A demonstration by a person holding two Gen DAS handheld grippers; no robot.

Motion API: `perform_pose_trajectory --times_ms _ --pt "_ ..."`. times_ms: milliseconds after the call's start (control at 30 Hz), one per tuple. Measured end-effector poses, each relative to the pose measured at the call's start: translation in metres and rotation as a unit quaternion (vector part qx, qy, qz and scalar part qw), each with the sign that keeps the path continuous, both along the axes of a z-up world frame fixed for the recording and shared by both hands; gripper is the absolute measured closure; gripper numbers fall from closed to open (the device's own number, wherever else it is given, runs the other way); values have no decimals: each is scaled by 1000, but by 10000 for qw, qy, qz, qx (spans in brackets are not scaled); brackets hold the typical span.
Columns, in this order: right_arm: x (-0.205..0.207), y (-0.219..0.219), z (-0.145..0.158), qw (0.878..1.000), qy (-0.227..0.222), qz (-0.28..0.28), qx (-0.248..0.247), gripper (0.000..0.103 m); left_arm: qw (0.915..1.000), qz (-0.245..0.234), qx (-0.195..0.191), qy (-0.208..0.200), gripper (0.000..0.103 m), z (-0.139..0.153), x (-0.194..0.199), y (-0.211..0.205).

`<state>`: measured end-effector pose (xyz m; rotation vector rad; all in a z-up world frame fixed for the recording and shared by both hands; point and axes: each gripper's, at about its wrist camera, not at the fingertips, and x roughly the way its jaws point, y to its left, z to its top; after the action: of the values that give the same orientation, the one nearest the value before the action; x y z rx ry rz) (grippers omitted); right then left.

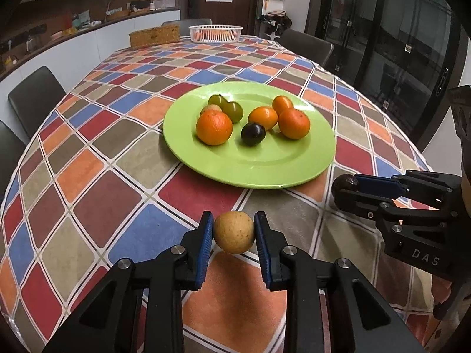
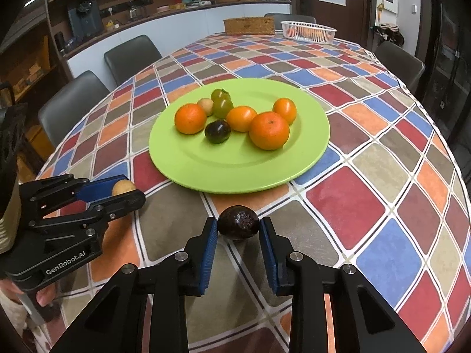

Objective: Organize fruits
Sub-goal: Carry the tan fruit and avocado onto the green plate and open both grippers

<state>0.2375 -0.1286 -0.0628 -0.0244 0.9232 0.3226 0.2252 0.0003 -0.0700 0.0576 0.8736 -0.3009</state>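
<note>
A green plate [image 1: 265,173] lies mid-table and holds several fruits: oranges [image 1: 214,127], two green fruits [image 1: 232,111], a small tan fruit and a dark plum [image 1: 252,134]. It also shows in the right wrist view [image 2: 206,170]. My left gripper [image 1: 234,232] is shut on a round tan fruit [image 1: 234,231] just above the cloth, in front of the plate; it also shows in the right wrist view [image 2: 123,189]. My right gripper [image 2: 238,226] is shut on a dark wrinkled fruit [image 2: 238,223], in front of the plate's near rim; it also shows in the left wrist view [image 1: 344,184].
The table wears a checked cloth [image 1: 117,200]. A white basket [image 1: 215,33] and a wicker box [image 1: 154,36] stand at the far end. Dark chairs [image 1: 35,97] ring the table. A glass door [image 1: 397,44] is on the right.
</note>
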Motion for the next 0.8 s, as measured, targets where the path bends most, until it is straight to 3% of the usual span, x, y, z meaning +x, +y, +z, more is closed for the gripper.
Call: perform_pose_trajectory --times_ms 433,800 --pt "-16 -6 34 9989 -426 8 186 72 9986 -60 -157 -499 75 42 -20 -4" --pt "-14 -13 62 9963 -781 -4 355 72 9956 -144 -203 -906 75 75 -16 -15"
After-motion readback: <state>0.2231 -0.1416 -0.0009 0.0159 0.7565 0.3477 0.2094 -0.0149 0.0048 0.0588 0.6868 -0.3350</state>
